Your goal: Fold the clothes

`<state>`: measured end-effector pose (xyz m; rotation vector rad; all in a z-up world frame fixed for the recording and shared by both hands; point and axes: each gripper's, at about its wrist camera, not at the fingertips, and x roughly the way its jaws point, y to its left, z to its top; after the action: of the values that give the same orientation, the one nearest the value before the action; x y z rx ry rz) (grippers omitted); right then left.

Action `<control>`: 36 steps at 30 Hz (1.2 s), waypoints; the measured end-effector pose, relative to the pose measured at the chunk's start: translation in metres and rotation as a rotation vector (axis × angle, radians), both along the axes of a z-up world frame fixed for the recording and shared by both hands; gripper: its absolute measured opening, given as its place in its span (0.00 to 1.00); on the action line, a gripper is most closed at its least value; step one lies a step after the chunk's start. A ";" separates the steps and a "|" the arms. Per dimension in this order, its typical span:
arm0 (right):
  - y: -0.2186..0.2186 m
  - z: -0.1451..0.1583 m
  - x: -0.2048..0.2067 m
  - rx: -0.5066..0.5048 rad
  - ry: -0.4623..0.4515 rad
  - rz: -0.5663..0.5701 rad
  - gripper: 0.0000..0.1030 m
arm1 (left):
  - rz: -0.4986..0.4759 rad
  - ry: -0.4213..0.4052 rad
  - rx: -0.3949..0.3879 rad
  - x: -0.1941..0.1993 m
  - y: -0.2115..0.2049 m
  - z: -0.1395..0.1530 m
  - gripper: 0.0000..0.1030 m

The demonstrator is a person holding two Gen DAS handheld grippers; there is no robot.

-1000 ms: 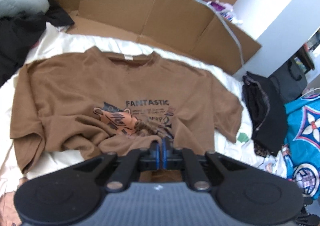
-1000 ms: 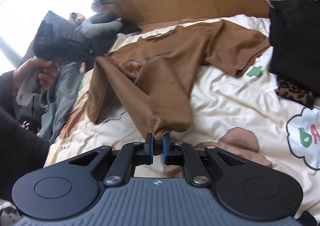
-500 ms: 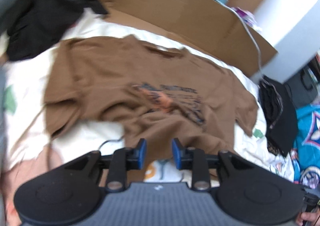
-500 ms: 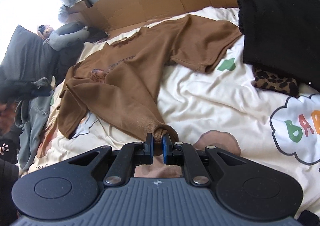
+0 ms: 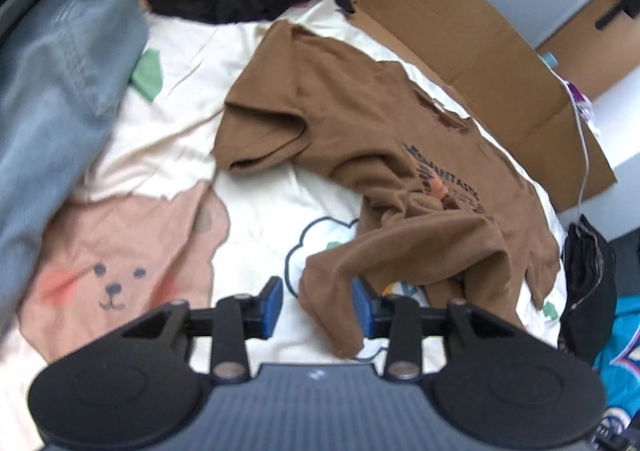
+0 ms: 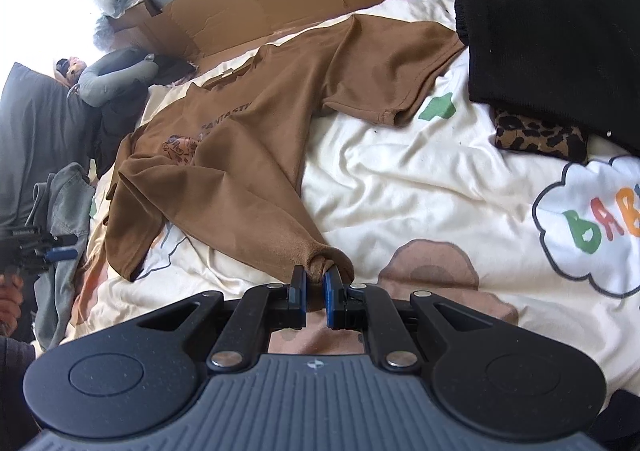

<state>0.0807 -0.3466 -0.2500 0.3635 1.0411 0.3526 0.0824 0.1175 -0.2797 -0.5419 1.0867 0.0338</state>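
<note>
Brown T-shirt (image 6: 256, 123): the right gripper (image 6: 315, 291) clamps its hem corner. The left gripper (image 5: 318, 305), jaws opening, straddles the opposite hem corner unpinched; it should grip that before both pull the hem taut.

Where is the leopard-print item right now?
In the right wrist view, the leopard-print item lies right of centre on the cream bedsheet, tucked under the black garment's lower edge.
</note>
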 end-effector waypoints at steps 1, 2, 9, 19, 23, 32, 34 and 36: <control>0.000 -0.001 0.000 -0.003 0.009 -0.002 0.07 | -0.004 0.003 -0.005 -0.002 -0.003 -0.004 0.42; 0.001 -0.002 -0.001 -0.007 0.019 -0.003 0.07 | -0.008 0.007 -0.011 -0.004 -0.006 -0.008 0.45; 0.003 -0.012 -0.005 -0.006 0.076 -0.005 0.07 | 0.018 0.066 -0.093 -0.005 -0.028 -0.046 0.46; 0.000 -0.014 -0.010 -0.029 0.119 -0.008 0.07 | 0.103 0.049 -0.161 -0.013 -0.040 -0.080 0.35; 0.001 -0.015 -0.011 -0.034 0.126 -0.002 0.07 | 0.136 0.028 -0.175 -0.015 -0.036 -0.084 0.20; 0.002 -0.011 -0.012 -0.034 0.117 0.008 0.07 | 0.102 0.030 -0.225 -0.030 -0.021 -0.063 0.06; 0.000 -0.008 -0.012 -0.028 0.111 0.003 0.07 | 0.077 0.032 -0.213 -0.037 -0.015 -0.049 0.05; -0.003 -0.005 -0.012 -0.022 0.104 -0.003 0.07 | 0.061 0.029 -0.207 -0.044 -0.006 -0.030 0.05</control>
<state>0.0689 -0.3493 -0.2548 0.3667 1.1454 0.3225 0.0386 0.1117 -0.3100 -0.7622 1.1088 -0.0179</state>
